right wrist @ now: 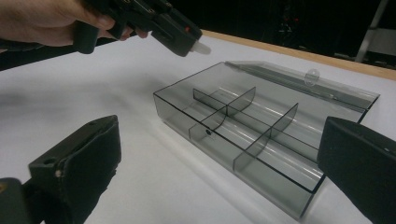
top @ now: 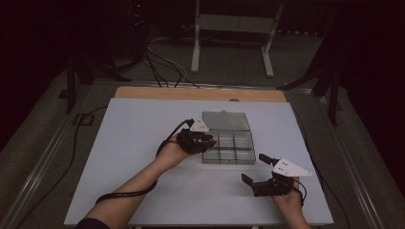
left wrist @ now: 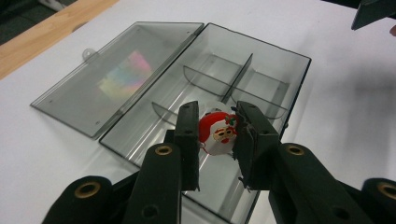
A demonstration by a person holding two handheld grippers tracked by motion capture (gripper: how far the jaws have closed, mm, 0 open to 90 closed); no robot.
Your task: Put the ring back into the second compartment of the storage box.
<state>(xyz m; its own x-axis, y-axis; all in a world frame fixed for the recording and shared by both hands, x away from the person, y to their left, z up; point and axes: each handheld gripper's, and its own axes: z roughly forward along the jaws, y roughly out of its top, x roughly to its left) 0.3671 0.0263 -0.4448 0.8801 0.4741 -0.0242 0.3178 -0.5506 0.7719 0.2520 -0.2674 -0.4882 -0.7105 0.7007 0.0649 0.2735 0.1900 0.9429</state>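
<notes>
A clear smoky plastic box (top: 239, 158) with several divided compartments lies mid-table, its lid (top: 225, 120) folded open flat behind it. My left gripper (top: 206, 140) hovers over the box's left side. In the left gripper view the left gripper (left wrist: 215, 117) is shut on a small red-and-white Santa figure (left wrist: 217, 135), held above a near compartment of the box (left wrist: 299, 93). My right gripper (top: 253, 167) rests low at the box's front right, open and with nothing in it. In the right gripper view its jaws (right wrist: 219, 135) spread wide, framing the box (right wrist: 187, 116) and the left gripper (right wrist: 159, 21) above it.
The box sits on a white mat (top: 133, 143) over a wooden table whose edge (top: 157, 92) shows at the back. Cables (top: 162, 62) and a metal stand (top: 234, 28) are on the dark floor beyond. Bare mat lies left and in front of the box.
</notes>
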